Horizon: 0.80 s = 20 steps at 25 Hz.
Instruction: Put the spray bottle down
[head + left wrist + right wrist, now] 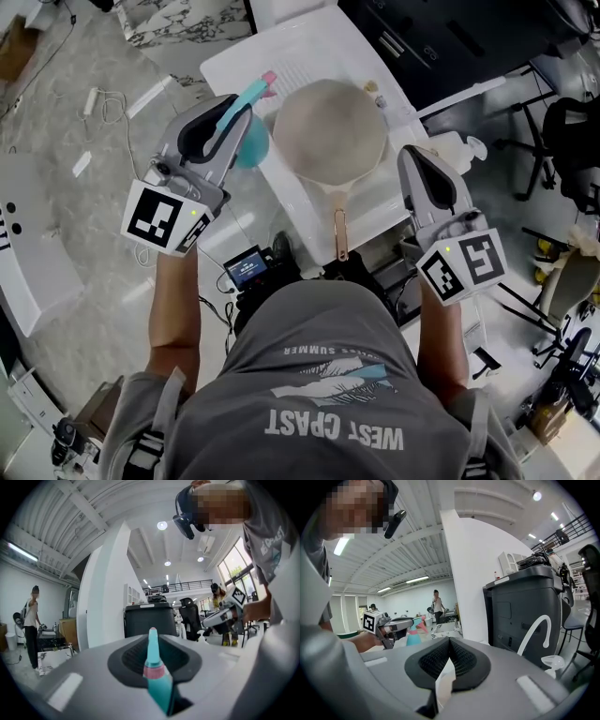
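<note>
Left gripper (234, 120), seen from the head, is clamped on the spray bottle (249, 141). The bottle has a rounded teal body, a long teal upper part running along the jaws, and a pink nozzle tip. It sits at the left edge of the white tray (234, 66), just beside the pan (328, 127). Whether its base rests on anything cannot be told from above. The pan lies on the tray, pale inside, with its copper-coloured handle pointing toward the person. The right gripper (419, 159) is at the tray's right side, near a white pump dispenser (461, 148).

In the left gripper view, the black pads press from both sides on a slim teal stalk of the bottle. A pink band rings the stalk, and it widens to teal below. The right gripper shows across the scene at the right edge, in the person's hand.

In the right gripper view, the black pads meet at their tips with nothing between them, and a pale surface shows through the slit nearer the camera. The left gripper is visible across at the left. The teal bottle hangs from its jaws, its body flaring downward and its pink nozzle pointing right.
</note>
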{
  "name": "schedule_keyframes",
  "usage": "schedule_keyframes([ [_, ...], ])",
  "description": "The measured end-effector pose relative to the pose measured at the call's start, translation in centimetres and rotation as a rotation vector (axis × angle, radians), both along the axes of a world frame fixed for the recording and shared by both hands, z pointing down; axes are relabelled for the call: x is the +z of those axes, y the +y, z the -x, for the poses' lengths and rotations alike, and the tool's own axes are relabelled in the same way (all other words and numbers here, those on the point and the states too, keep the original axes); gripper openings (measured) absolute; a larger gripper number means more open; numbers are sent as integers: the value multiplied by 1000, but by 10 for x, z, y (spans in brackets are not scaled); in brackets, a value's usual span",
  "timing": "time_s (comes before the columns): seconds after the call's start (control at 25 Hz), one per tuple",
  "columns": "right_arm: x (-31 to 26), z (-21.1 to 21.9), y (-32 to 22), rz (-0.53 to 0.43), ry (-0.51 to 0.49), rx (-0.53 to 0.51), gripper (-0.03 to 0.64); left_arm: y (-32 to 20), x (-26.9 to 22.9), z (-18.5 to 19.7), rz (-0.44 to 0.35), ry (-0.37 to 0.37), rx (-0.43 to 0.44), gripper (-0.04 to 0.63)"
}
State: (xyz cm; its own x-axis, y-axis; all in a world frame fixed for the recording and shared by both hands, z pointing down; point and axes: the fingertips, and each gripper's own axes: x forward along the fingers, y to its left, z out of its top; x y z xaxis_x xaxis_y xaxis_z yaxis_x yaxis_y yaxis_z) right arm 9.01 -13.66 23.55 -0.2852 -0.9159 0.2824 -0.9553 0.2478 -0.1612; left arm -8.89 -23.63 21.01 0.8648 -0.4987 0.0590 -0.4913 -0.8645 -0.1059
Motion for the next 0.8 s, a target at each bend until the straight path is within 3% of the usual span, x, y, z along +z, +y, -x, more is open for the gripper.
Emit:
schedule_keyframes([
  [0.8,58,-51,-11,96,-67,38,2,-78,57,-75,53,-1,-38,63],
])
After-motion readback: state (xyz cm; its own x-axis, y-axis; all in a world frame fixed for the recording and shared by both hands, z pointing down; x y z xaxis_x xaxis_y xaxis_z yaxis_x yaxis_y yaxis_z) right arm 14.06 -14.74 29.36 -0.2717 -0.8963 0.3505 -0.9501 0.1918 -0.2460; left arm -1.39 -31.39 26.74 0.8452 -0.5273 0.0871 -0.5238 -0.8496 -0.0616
